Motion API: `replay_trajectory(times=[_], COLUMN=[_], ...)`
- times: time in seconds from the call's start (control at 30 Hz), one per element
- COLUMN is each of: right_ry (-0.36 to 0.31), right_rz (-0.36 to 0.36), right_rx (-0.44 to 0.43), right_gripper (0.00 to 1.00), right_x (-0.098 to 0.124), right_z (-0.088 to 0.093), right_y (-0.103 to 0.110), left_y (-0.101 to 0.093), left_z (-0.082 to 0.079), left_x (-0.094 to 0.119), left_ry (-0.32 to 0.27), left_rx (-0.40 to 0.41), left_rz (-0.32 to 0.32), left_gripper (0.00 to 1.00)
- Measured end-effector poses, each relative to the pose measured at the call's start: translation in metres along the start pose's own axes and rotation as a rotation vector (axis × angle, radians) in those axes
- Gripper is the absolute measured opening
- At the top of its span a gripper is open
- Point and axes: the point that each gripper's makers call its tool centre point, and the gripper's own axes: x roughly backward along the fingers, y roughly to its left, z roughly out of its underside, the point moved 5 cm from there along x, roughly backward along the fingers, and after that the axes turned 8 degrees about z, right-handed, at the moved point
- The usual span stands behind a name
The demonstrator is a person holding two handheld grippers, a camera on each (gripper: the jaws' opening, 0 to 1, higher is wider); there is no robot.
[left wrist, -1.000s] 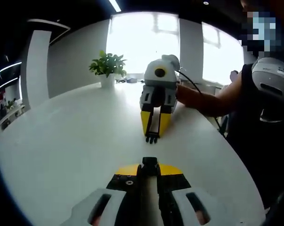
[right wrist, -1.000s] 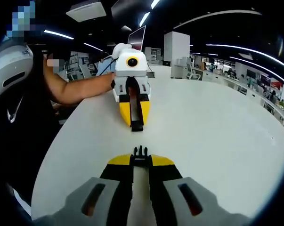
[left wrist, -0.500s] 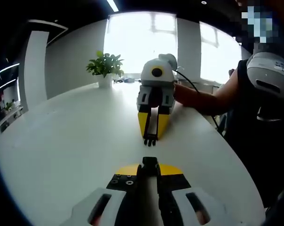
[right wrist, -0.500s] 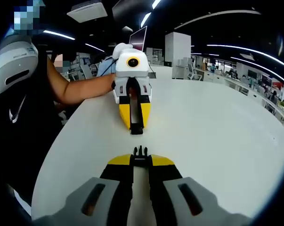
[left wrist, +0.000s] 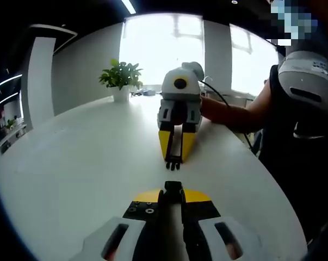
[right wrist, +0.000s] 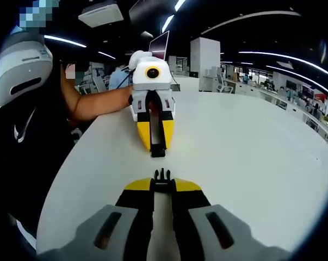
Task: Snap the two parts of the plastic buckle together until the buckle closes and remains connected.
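White round table [left wrist: 71, 163] in an open office, potted plant [left wrist: 120, 79] at the far edge by the window. I've got the two claws facing each other just above the top, tips near but not touching.

Left claw [left wrist: 173, 191] is clamped on the socket half of the buckle [left wrist: 173, 188]; the same half shows at the far claw's tip in the right gripper view [right wrist: 158, 150]. Right claw [right wrist: 162, 178] is clamped on the pronged half [right wrist: 162, 175], prongs pointing out; the left gripper view has it at [left wrist: 174, 161].

My plan: line the prongs up dead-centre with the socket mouth, keep both halves level and on one axis, no roll. Then push straight in, steady, until the side tabs seat. Main risk, I think, is a skewed entry jamming one tab. Grips need to stay tight so neither half pivots.
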Motion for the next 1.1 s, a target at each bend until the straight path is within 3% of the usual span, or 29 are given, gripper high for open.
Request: replay_trajectory(times=[1.1], right_ry=[-0.015], right_rz=[-0.018], right_rx=[0.004], right_gripper=[0.11], right_x=[-0.0082], right_z=[-0.0031], right_y=[0.0040], left_y=[0.0010], left_z=[0.0012], left_x=[-0.0036], left_ry=[-0.018], left_rx=[0.023], left_rz=[0.020], left_gripper=[0.11])
